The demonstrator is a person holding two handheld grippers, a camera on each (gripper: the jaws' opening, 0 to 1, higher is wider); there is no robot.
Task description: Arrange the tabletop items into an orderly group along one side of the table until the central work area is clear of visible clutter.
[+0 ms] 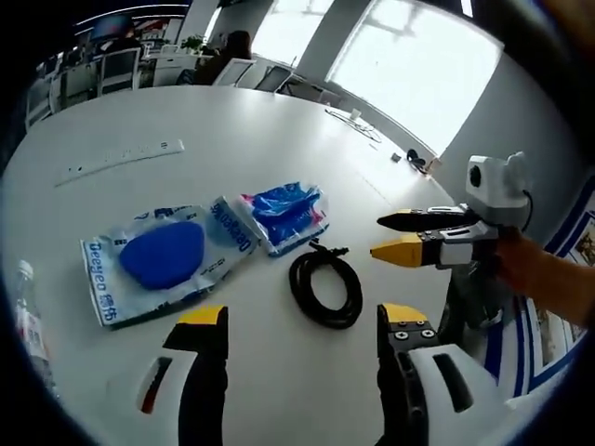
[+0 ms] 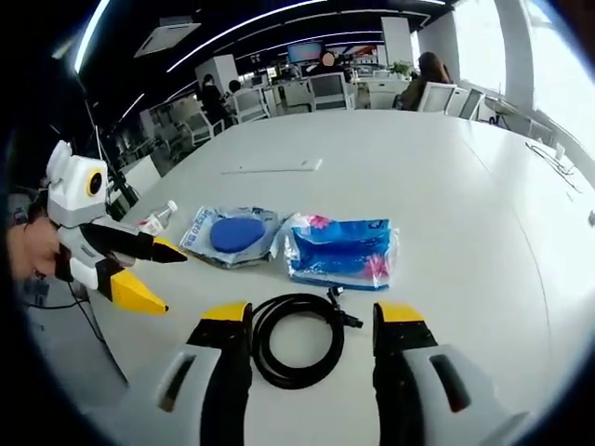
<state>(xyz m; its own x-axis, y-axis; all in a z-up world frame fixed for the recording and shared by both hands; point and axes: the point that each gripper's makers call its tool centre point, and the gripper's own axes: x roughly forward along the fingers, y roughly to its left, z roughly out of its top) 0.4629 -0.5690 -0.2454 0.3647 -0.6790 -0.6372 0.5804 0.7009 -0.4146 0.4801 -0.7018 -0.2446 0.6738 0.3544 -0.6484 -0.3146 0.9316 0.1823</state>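
- Cable coil (image 2: 297, 339), black and looped into a rough ring with a plug end sticking out, lies on the white table (image 2: 446, 177) directly ahead of the right tool (image 2: 314, 325), between its spread yellow-tipped jaws and not yet touched. It looks light and springy; I judge a pinch across one side of the bundled loops would hold better than grabbing the loose plug end, which could let the coil unwind.
- Blue-disc packet (image 1: 158, 260), a flat clear pouch holding a round blue pad, sits left of the coil in the left gripper view. It should be soft, light and slick on the tabletop; a corner or edge seam is the likely hold.
- Blue patterned packet (image 1: 284, 216), crinkly plastic with pink at the edges, lies just beside the first pouch, their edges touching or overlapping. It is likely soft and compressible, so it can be taken at the middle or a sealed end.
- Left tool (image 1: 297, 321) hovers above the table with jaws wide, holding nothing; the right tool is likewise wide and empty.
- Writing: the disc pouch carries blue lettering along its border, too distorted to read with confidence.
- Plastic bottle (image 2: 158, 219) stands near the table edge beyond the pouches, and a long pale strip (image 1: 119, 160) lies farther off, well apart from the rest.
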